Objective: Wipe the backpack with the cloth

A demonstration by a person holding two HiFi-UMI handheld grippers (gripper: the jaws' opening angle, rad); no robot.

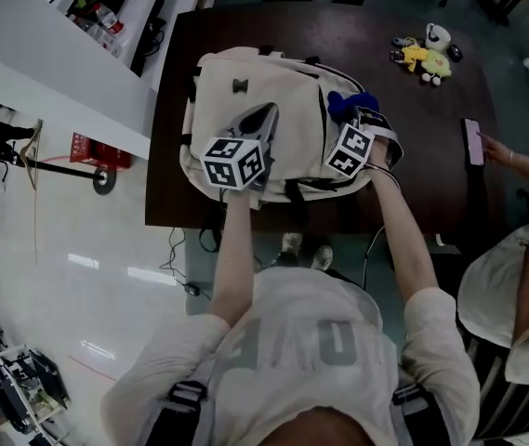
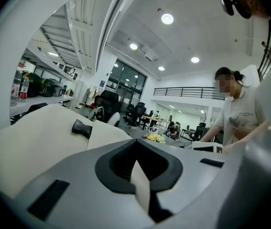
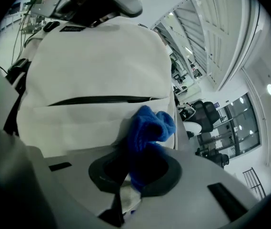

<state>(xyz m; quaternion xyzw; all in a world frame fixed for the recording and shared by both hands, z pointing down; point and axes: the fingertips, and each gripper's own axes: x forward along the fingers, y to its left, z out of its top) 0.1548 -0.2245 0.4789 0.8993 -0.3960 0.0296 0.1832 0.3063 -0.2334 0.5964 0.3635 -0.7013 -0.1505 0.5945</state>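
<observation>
With left tongs (image 2: 138,165) closed empty, right tongs (image 3: 133,170) clamp the cloth (image 3: 150,123) against the backpack (image 3: 97,66) ahead; the loosely bunched cloth may slip free.

Table (image 1: 431,156) lies open between backpack (image 1: 245,91) and toys (image 1: 424,59).

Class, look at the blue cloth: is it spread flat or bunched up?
Bunched up: the cloth bulges crumpled from the right tongs against the backpack.
</observation>
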